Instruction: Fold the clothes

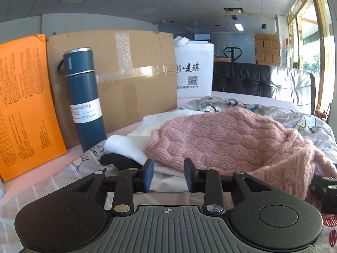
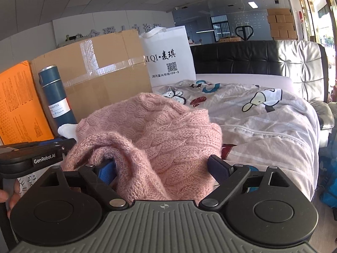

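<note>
On the bed cover point(image 2: 263, 126) the pink sweater point(image 1: 210, 139) lies bunched, my left gripper point(image 1: 168, 175) and right gripper point(image 2: 162, 168) both spread with nothing pinched, so I judge a fold just released and next I must take a new edge.

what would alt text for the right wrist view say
A pink knit sweater lies bunched on a cartoon-print bedsheet, between the open fingers of the right gripper. Behind stand a blue bottle, cardboard box and white bag.
</note>
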### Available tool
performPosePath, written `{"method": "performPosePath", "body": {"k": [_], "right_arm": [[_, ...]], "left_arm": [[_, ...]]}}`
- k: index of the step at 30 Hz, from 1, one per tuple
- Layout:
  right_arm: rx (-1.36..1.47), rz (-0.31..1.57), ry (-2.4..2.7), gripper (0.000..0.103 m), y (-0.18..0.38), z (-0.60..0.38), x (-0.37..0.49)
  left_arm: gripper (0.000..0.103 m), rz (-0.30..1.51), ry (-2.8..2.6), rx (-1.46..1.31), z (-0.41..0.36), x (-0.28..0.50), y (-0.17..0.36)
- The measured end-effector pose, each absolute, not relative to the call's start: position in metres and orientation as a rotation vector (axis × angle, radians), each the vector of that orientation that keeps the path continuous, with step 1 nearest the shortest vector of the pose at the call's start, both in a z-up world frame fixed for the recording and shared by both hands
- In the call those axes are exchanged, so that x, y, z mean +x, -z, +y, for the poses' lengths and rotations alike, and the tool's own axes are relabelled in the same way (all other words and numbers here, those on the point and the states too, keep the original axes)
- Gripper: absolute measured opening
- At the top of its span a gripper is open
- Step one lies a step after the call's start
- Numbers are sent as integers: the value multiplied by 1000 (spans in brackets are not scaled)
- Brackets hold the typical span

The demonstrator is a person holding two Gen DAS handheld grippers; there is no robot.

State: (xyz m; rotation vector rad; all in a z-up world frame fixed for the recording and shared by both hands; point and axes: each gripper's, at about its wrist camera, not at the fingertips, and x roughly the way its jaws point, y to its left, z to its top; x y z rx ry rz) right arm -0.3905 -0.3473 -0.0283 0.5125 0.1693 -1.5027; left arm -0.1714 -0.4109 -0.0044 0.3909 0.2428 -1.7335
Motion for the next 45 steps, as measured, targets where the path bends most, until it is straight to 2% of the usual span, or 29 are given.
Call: {"method": "performPosePath", "body": {"k": [1,4,6,9,11,13,14,17,33,40,43,45], "right_arm": [[505,184,1497,93,28,-350,-387],[480,233,1483,95,28,-360,-377],[477,249,1479,95,28,-366,-373],[467,279,1500,86,29,-372,-368],[458,287,1514,67,30,-373,-367],[452,289,1524,53,31,-372,-368],[454,281,1524,49,31,-372,-369],[460,267,1520,45,30,-370,-373],[441,272,1539,43,27,-365,-376],[424,289,1555,51,26,-364,-377],[413,291,1574,65,26,-363,-377],[408,301,1582,68,26,-364,-377]], "left_arm": [[60,254,1718,376,-412,-168,4],[79,298,1678,338,-417,-156,3],[80,337,1670,341,-421,-148,2],[82,376,1669,321,-424,-141,3],[83,392,1671,312,-425,-140,4],[84,403,1676,309,-426,-140,5],[84,404,1681,312,-426,-141,5],[84,397,1684,319,-425,-143,7],[85,382,1699,314,-424,-145,6],[85,374,1703,319,-424,-146,6],[85,371,1705,320,-424,-146,6],[85,368,1705,322,-424,-147,7]]}}
